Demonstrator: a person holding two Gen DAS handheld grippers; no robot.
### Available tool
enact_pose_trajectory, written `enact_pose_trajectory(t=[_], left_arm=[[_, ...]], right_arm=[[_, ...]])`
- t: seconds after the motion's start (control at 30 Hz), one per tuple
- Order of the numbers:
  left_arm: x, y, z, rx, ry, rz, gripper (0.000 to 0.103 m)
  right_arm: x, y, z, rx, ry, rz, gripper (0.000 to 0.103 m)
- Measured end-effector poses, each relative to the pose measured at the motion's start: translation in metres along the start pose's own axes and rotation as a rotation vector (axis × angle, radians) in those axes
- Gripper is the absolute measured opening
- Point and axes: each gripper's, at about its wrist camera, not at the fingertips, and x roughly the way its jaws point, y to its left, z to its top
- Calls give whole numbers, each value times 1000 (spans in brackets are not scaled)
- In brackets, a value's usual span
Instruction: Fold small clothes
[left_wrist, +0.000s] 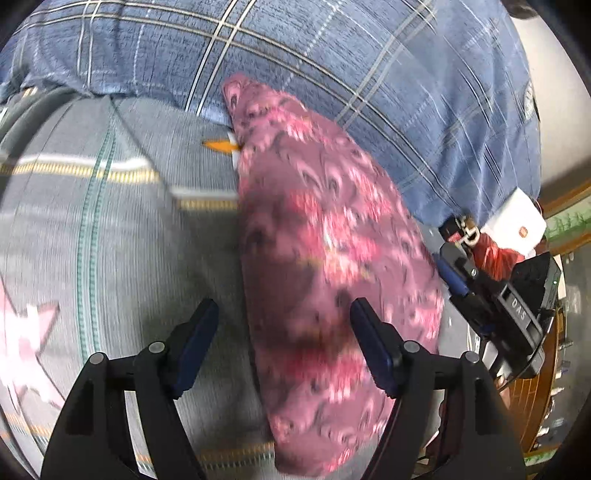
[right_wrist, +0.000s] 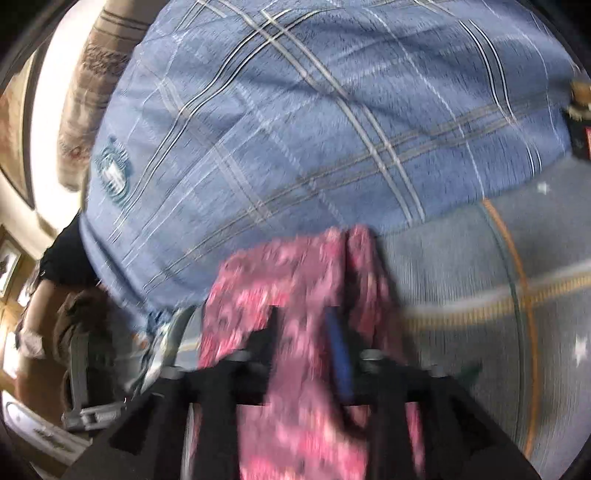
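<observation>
step: folding the pink garment (left_wrist: 325, 251) lying on the grey sheet (left_wrist: 147, 240) | left gripper (left_wrist: 284, 350) hovering spread over its near end | right gripper (right_wrist: 306, 350) draped in cloth, grip unclear | advice: pinching both layers, keeping edges aligned

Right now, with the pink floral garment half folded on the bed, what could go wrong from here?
1. The pink floral garment is draped over the right gripper, between its fingers; withdrawing could drag the fold open.
2. The left gripper is open, straddling the garment's edge without pressing it, so nothing pins the cloth.
3. Both views are blurred; the garment lies against the blue plaid quilt and could snag there.
</observation>
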Motion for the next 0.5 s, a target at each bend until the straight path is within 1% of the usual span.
enact_pose_trajectory(t=[0.03, 0.1, 0.13, 0.17, 0.2, 0.23, 0.27, 0.3, 0.33, 0.4, 0.43, 0.47, 0.5], left_arm=[[2, 0, -6, -1, 8, 2, 74], [10, -3, -20, 7, 32, 12, 74], [6, -9, -27, 37, 6, 37, 74], [5, -14, -32, 57, 9, 54, 74], [8, -21, -34, 67, 15, 57, 74], [10, -23, -38, 71, 25, 56, 74], [10, -25, -41, 70, 24, 64, 74], [13, -27, -38, 70, 23, 68, 74], [11, -28, -39, 63, 28, 71, 74], [3, -21, -44, 47, 36, 59, 74], [1, -20, -46, 39, 42, 53, 74], [2, -18, -48, 33, 42, 47, 74], [2, -18, -49, 25, 37, 41, 74]], right_arm=[[2, -1, -5, -15, 18, -18, 43], [12, 4, -16, -98, 78, -115, 14], [7, 9, -18, -136, 57, -122, 12], [-2, 12, -17, -153, 20, -126, 12], [-10, 14, -14, -164, -24, -149, 11], [-7, 14, -11, -166, -28, -178, 11], [0, 9, -8, -159, 11, -220, 11], [4, 4, -7, -142, 43, -228, 12], [2, 3, -7, -126, 37, -217, 15], [-19, 6, -12, -93, 8, -142, 19], [-29, 3, -19, -87, 11, -134, 22], [-38, 4, -27, -94, 17, -141, 32], [-44, 2, -34, -105, 19, -155, 36]])
